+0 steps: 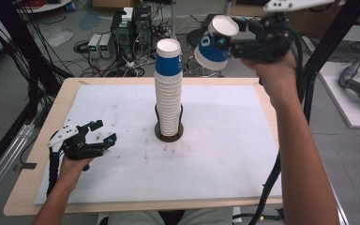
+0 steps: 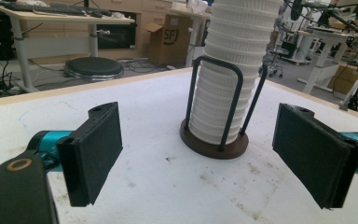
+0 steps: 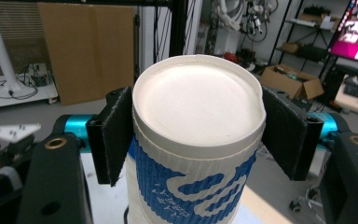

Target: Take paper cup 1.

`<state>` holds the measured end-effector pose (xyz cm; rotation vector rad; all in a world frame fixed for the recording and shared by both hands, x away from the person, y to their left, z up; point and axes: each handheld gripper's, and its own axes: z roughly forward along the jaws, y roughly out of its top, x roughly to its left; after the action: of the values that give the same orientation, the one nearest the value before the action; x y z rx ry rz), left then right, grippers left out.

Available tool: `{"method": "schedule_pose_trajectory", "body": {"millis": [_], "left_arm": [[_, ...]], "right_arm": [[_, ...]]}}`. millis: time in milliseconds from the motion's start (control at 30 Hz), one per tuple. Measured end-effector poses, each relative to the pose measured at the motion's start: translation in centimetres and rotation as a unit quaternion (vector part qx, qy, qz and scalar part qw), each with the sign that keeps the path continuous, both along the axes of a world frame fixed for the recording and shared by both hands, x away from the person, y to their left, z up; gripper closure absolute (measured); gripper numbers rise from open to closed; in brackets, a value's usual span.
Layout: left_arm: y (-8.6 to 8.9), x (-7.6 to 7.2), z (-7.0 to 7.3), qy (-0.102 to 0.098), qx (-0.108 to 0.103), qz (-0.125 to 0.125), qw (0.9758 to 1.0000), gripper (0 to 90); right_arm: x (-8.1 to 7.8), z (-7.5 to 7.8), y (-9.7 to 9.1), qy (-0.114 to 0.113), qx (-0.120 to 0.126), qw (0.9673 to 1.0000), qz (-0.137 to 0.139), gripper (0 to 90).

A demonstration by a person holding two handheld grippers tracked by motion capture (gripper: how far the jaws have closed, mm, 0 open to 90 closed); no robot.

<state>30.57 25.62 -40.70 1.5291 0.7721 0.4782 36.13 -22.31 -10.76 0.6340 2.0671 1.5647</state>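
Observation:
A tall stack of white ribbed paper cups, topped by a blue-banded one, stands upside down in a dark wire holder with a round brown base at the middle of the table. High to the right of the stack's top, my right gripper is shut on a blue-and-white cup, tilted with its base upward. In the right gripper view both pads press the cup just below its base rim. My left gripper rests open at the table's left, with nothing between its jaws and the stack ahead.
A stained white mat covers the wooden table. Computers and cables lie on the floor beyond the far edge. A black frame post rises at the right, beside my right forearm.

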Motion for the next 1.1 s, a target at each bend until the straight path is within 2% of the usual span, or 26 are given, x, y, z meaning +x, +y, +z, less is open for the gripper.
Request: {"method": "schedule_pose_trajectory", "body": {"millis": [133,167,200,300,433,600,800,933,1100], "left_arm": [[-0.2,0.0,0.0,-0.001,0.004,-0.004,1.0,15.6],[-0.3,0.0,0.0,-0.001,0.004,-0.006,1.0,15.6],[-0.4,0.0,0.0,-0.002,0.005,-0.006,1.0,15.6],[-0.6,-0.1,0.0,-0.002,-0.002,-0.012,0.9999,15.6],[-0.9,-0.2,0.0,-0.003,0.001,-0.019,0.9998,15.5],[-1.2,-0.2,0.0,-0.003,0.003,-0.028,0.9996,15.5],[-1.5,-0.2,0.0,-0.004,0.001,-0.032,0.9995,15.5],[-1.7,-0.3,0.0,-0.002,0.004,-0.036,0.9994,15.5],[-2.1,-0.3,-0.2,-0.002,0.01,-0.039,0.9992,15.5]], "right_arm": [[-1.0,-2.8,-2.1,0.019,0.0,0.9998,-0.006,30.4],[-1.0,-2.8,-2.1,0.019,0.0,0.9998,-0.006,30.4],[-1.3,-4.1,-2.8,0.024,-0.008,0.9997,-0.006,30.6],[-1.8,-6.2,-3.5,0.035,-0.016,0.9992,-0.008,30.6],[-2.5,-9.1,-4.1,0.043,-0.02,0.9989,-0.004,30.6],[-3.4,-13.2,-3.9,0.053,-0.037,0.9979,0.001,30.6],[-4.0,-17.8,-3.3,0.068,-0.044,0.9967,0.009,30.6],[-4.1,-19.8,-2.8,0.077,-0.028,0.9964,0.02,30.6],[-4.4,-21.4,-1.9,0.077,-0.036,0.996,0.027,30.6]]}}
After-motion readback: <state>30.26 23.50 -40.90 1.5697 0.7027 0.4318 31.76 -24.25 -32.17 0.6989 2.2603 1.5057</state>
